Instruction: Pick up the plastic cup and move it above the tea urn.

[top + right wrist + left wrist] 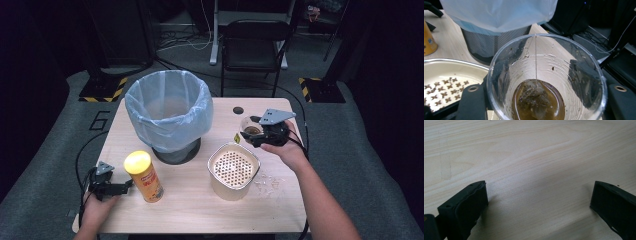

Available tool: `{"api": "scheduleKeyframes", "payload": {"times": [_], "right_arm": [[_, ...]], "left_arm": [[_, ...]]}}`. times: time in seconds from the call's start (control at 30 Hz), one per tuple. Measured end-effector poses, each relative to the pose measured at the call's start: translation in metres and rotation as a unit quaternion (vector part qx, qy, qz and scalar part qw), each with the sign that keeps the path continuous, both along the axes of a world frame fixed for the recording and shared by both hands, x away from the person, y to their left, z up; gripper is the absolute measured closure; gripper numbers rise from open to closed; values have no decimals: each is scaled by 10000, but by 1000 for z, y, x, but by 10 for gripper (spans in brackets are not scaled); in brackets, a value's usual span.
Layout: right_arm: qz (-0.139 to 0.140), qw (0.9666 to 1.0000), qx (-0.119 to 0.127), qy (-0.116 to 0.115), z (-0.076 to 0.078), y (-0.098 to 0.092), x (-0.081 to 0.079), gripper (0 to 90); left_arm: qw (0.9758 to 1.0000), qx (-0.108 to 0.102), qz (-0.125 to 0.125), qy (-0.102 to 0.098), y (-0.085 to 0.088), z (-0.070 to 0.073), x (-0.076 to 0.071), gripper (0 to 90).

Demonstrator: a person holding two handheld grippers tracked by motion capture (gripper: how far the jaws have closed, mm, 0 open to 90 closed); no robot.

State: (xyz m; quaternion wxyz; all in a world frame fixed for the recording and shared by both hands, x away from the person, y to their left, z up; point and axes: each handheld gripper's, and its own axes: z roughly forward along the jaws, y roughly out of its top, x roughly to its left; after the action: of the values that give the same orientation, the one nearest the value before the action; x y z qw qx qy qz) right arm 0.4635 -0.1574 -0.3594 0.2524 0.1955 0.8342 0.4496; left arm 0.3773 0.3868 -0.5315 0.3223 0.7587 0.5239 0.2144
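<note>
wooden table (pixel 200 200): right claw (pixel 260 134) grips teabag cup (pixel 546 82); left claw (pixel 116 189) open beside yellow-lidded can (pixel 144 176), label unreadable.

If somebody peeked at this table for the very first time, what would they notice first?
Probably the big mesh bin with its pale blue bag at the back left of the wooden table. Next, the clear plastic cup clamped in the right gripper near the right edge, with a wet tea bag in brown liquid. The open left gripper sits beside a yellow-lidded snack can near the front left.

Cup (pixel 546 77) base cut off below
</note>
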Motion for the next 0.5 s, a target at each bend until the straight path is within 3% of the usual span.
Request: {"api": "scheduleKeyframes", "payload": {"times": [0.23,0.5], "right_arm": [[174,9996,27,-213,10,2,-8,335],[454,9970,-229,-581,19,7,-24,335]], "left_arm": [[10000,-2,0,-1,0,0,0,8],[10000,1,-1,0,0,0,0,8]]}}
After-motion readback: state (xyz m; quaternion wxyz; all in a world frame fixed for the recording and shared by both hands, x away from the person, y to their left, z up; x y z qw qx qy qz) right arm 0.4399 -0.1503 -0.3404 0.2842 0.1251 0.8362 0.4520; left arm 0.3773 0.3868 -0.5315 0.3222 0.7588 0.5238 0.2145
